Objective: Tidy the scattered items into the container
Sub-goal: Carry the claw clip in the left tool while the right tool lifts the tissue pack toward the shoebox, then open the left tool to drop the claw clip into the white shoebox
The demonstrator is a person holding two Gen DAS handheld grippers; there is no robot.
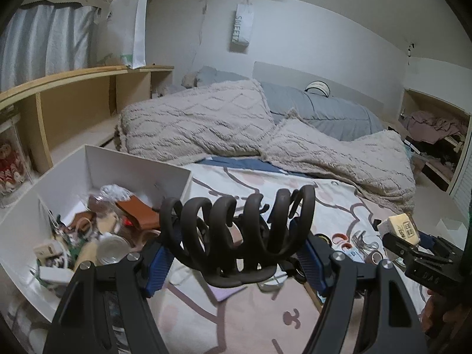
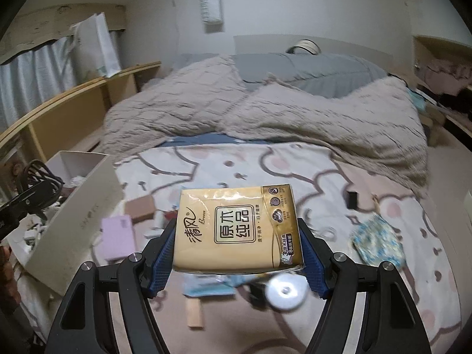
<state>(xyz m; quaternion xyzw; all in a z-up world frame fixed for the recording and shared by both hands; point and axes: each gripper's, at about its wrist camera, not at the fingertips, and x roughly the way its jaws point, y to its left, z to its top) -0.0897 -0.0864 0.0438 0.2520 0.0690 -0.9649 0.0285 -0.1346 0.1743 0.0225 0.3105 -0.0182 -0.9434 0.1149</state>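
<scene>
One white container, holding a heap too jumbled to count. Right of that container: one black claw hair clip, one tissue pack, one pink pad, one brown box, one patterned blue pouch, one round metal disc.

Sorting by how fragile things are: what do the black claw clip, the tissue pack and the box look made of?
Black claw clip: matte plastic, by its even, dull curved teeth. Tissue pack: soft paper in glossy printed film, by the glare and crinkled edges. White box: probably matte cardboard, with thin, flat walls.
</scene>
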